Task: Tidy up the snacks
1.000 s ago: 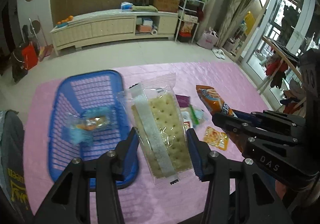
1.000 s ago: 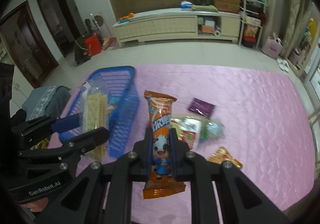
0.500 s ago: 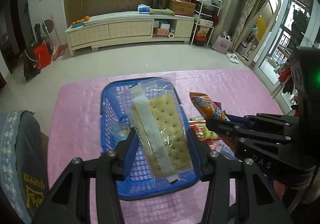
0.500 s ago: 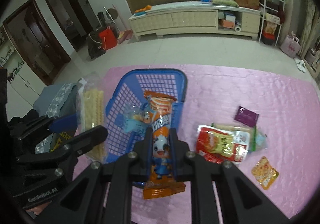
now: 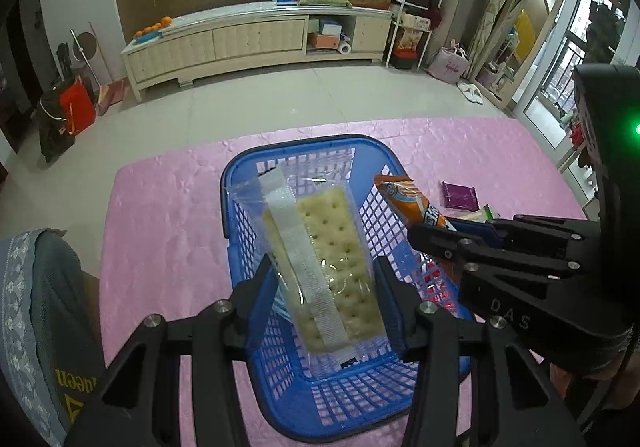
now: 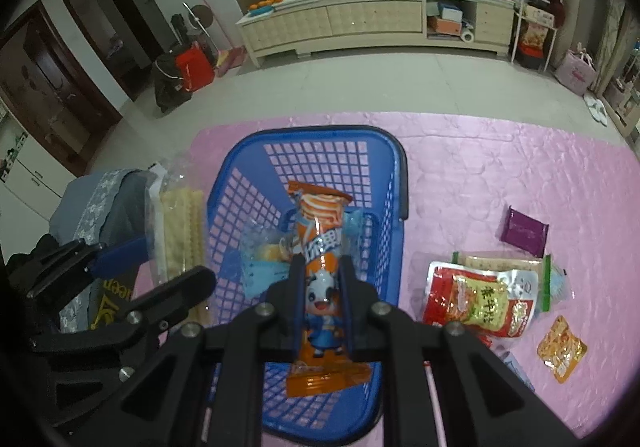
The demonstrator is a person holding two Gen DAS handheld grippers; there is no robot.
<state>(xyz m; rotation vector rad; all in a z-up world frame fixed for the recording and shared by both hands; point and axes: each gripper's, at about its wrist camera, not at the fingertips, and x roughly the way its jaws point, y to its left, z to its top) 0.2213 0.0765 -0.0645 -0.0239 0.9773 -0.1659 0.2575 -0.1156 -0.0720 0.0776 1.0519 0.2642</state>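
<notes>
Left claw (image 5: 324, 299) around cracker pack (image 5: 320, 259), above blue basket (image 5: 360, 151)

— Left gripper (image 5: 324, 287)?
— Angled steeply down, jaws part-spread, clamped on a cracker pack (image 5: 320, 263).
— Right gripper (image 6: 320, 287)?
— Pitched down just beside it, jaws pinched narrow on an orange snack tube (image 6: 320, 259).
</notes>
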